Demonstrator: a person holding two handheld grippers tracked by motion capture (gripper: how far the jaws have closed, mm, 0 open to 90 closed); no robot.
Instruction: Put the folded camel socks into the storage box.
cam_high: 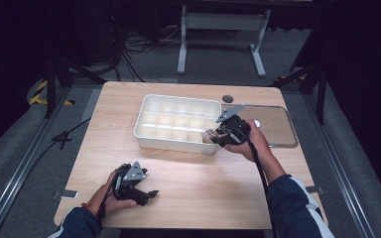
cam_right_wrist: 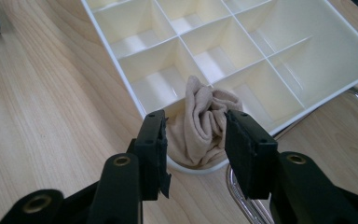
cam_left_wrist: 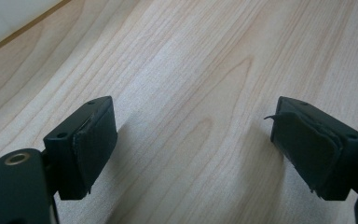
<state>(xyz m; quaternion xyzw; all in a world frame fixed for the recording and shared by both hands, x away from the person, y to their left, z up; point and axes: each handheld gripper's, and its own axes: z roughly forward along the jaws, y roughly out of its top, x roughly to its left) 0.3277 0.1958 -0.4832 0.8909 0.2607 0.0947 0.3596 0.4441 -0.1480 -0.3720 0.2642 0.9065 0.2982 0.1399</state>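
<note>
The tray [cam_high: 177, 122] sits at centre of the surface [cam_high: 188, 193], divided into compartments. A beige cloth [cam_right_wrist: 200, 123] lies bunched in the corner compartment at the tray's 4 o'clock, draped on its rim. The right tool [cam_right_wrist: 193, 140] straddles the cloth, jaws apart, not clamping it. The left tool [cam_left_wrist: 193, 140] rests at 7 o'clock, jaws apart over bare wood.

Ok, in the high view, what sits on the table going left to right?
Left gripper near the table's front left → white compartment tray → right gripper at the tray's near right corner, with a beige cloth between its jaws → clear lid at the right edge.
</note>
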